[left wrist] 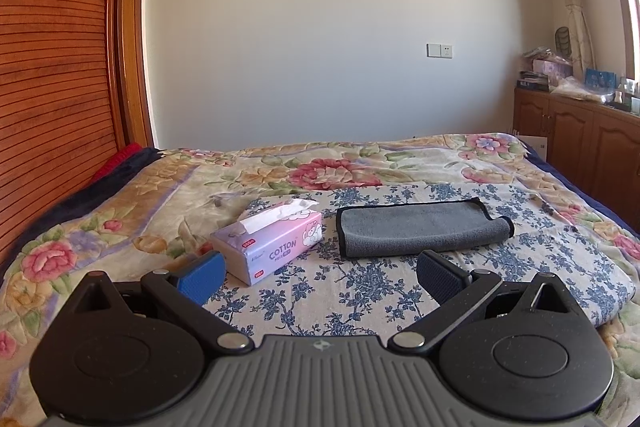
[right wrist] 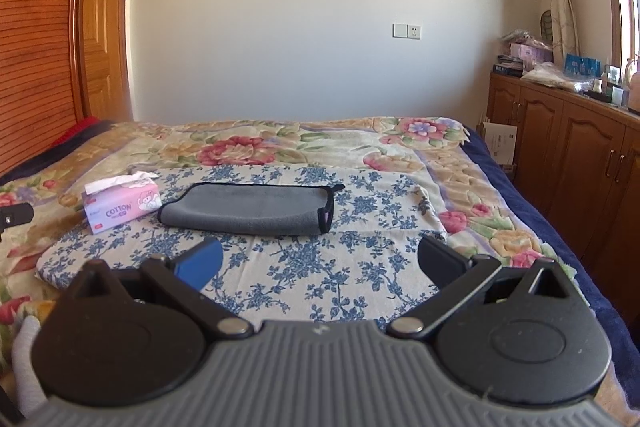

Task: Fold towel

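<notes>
Both tools, left tool and right tool, hover spread and empty short of the already doubled grey towel on the bed, so the next move is probably pinching an end for another fold.

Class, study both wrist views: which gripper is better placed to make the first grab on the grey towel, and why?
Probably the right gripper. The grey towel lies straight ahead between its open jaws. From the left gripper, the towel sits off to the right, with the tissue box close by its left finger.
</notes>
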`<state>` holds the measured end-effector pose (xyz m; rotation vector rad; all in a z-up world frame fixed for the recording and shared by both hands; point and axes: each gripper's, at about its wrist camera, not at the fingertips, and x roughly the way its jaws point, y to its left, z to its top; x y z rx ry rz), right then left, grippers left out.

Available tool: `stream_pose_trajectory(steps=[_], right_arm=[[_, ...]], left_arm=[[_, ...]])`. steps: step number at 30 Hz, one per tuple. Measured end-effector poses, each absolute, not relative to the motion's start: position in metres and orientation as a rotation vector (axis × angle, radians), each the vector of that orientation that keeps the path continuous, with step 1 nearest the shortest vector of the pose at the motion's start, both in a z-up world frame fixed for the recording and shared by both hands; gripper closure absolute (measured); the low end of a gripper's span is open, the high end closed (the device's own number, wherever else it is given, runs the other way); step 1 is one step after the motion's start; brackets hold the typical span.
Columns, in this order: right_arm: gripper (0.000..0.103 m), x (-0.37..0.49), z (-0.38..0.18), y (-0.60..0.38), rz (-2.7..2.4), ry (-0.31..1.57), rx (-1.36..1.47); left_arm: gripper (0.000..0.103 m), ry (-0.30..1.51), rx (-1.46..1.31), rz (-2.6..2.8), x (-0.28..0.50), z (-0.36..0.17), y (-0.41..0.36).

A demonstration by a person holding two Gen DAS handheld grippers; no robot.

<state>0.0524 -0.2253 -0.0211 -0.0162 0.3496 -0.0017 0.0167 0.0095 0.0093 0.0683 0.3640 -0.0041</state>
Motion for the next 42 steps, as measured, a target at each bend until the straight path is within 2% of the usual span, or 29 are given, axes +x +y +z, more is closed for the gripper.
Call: stream_pose_trajectory(steps=[42], right_arm=[[0.000, 0.0498, -0.0212, -0.2308, -0.018, 0.317, -0.006]], left_arm=[[0.000, 0.350, 0.097, -0.017, 0.0130, 0.0047, 0.0035]])
